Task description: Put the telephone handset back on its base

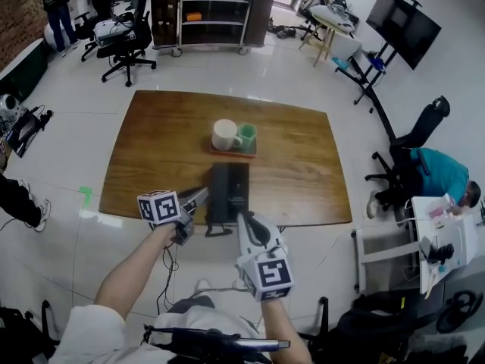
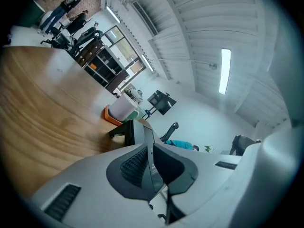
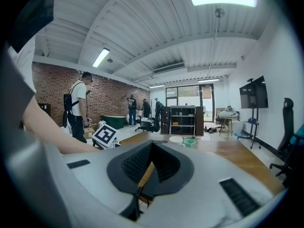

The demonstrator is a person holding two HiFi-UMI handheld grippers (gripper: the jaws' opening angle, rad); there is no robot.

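Note:
A black telephone (image 1: pixel 229 188) lies on the wooden table (image 1: pixel 295 165) near its front edge. The handset (image 1: pixel 217 202) lies along the base's left side, and the coiled cord (image 1: pixel 219 231) hangs over the edge. I cannot tell whether the handset is fully seated. My left gripper (image 1: pixel 201 197) points at the phone's left side, its jaws together with nothing between them. In the left gripper view the phone (image 2: pixel 124 131) stands just past the left gripper (image 2: pixel 147 163). My right gripper (image 1: pixel 244 220) hovers off the phone's front right corner; the right gripper (image 3: pixel 151 148) is shut and empty there.
A white mug (image 1: pixel 225 135) and a green cup (image 1: pixel 247 136) stand on an orange tray (image 1: pixel 233 152) behind the phone. Office chairs (image 1: pixel 125 40), a shelf cart (image 1: pixel 216 10) and a TV stand (image 1: pixel 405 29) ring the table. A person in teal (image 1: pixel 443 177) sits at right.

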